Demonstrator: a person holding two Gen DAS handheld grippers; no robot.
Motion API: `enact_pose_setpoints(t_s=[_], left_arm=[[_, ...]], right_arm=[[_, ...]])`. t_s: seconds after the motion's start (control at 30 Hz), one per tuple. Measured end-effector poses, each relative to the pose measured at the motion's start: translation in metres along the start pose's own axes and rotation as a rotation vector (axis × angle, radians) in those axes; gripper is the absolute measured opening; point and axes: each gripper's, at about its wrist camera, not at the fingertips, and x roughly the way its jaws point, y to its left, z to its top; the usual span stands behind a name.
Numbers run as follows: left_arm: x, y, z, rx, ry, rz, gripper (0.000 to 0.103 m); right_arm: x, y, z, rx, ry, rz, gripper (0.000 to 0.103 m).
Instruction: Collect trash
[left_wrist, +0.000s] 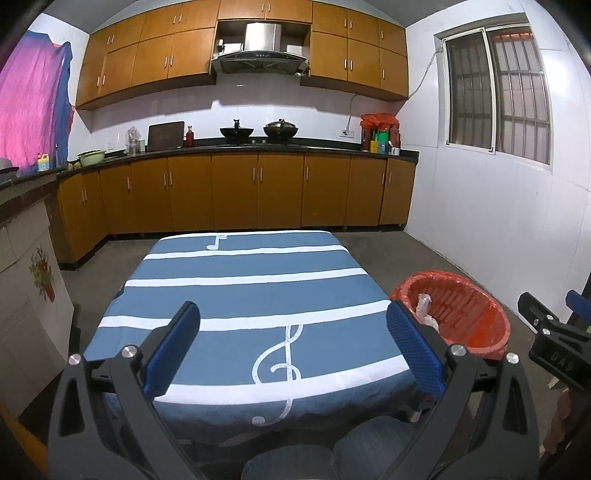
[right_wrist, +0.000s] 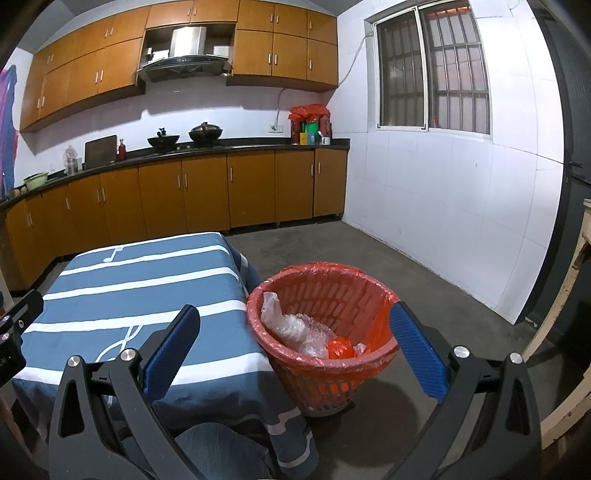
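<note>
A red plastic trash basket (right_wrist: 325, 332) with a red liner stands on the floor right of the table; it also shows in the left wrist view (left_wrist: 458, 314). Inside lie clear plastic wrap (right_wrist: 288, 326), a red crumpled bag (right_wrist: 341, 349) and a small white scrap (right_wrist: 360, 348). My right gripper (right_wrist: 295, 350) is open and empty, held above the near rim of the basket. My left gripper (left_wrist: 291, 347) is open and empty above the table's blue striped cloth (left_wrist: 251, 288). The right gripper's body shows at the right edge of the left wrist view (left_wrist: 554, 343).
The low table carries only its blue cloth with white stripes and music notes (right_wrist: 140, 295). Orange kitchen cabinets (left_wrist: 236, 192) with a dark counter and woks line the far wall. A white tiled wall (right_wrist: 443, 221) is at the right. A wooden frame (right_wrist: 569, 302) stands far right.
</note>
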Motion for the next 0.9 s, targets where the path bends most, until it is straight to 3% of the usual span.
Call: enact_pose_setpoints(t_s=[0.9], left_arm=[[-0.015,-0.008,-0.016,-0.004,0.035,0.04,0.099]], right_arm=[[-0.013,-0.002,-0.014,0.009,0.018,-0.002,0.101]])
